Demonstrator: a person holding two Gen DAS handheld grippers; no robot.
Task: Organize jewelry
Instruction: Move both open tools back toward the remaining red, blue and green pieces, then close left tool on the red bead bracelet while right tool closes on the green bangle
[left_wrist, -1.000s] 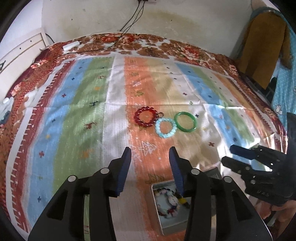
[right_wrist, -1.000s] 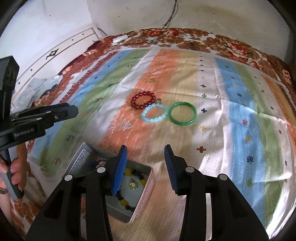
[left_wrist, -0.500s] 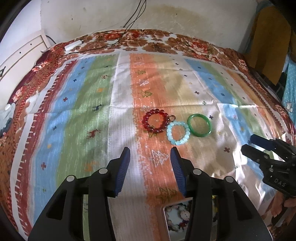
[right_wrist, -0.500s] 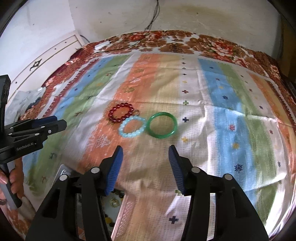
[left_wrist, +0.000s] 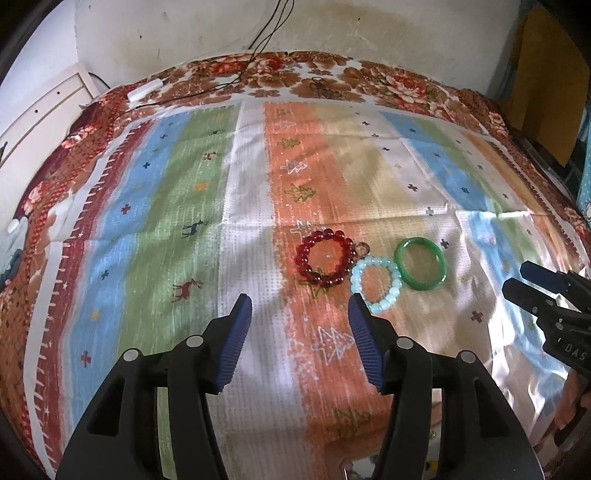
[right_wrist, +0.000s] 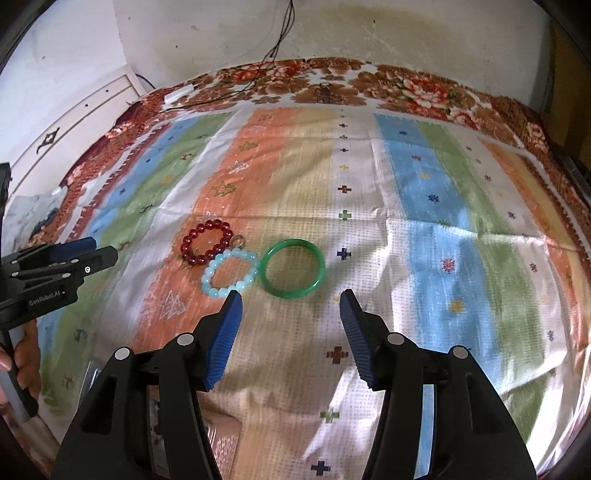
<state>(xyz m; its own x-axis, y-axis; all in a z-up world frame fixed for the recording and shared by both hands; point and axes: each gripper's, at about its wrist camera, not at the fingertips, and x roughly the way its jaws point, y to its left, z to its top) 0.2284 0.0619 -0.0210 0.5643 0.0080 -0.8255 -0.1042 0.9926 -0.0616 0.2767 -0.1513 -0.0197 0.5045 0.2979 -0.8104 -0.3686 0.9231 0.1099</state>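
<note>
Three bracelets lie in a row on the striped bedspread: a red bead bracelet (left_wrist: 325, 257) (right_wrist: 207, 242), a pale blue bead bracelet (left_wrist: 376, 284) (right_wrist: 229, 272) and a green bangle (left_wrist: 420, 263) (right_wrist: 292, 267). My left gripper (left_wrist: 300, 306) is open and empty, just short of the red and blue bracelets. My right gripper (right_wrist: 291, 301) is open and empty, its jaws standing just before the green bangle. Each gripper shows in the other's view, the right one (left_wrist: 524, 282) and the left one (right_wrist: 99, 251). A small ring-like charm (right_wrist: 238, 242) lies between the red and blue bracelets.
A metal jewelry tin is barely visible at the bottom edge, under my left gripper (left_wrist: 354, 470) and behind my right gripper's left finger (right_wrist: 96, 373). A white power strip (left_wrist: 144, 90) with black cables lies at the bed's far end by the wall.
Both grippers have moved forward from over the tin toward the bracelets. The tin has slipped almost out of both views. Both grippers stayed open.
</note>
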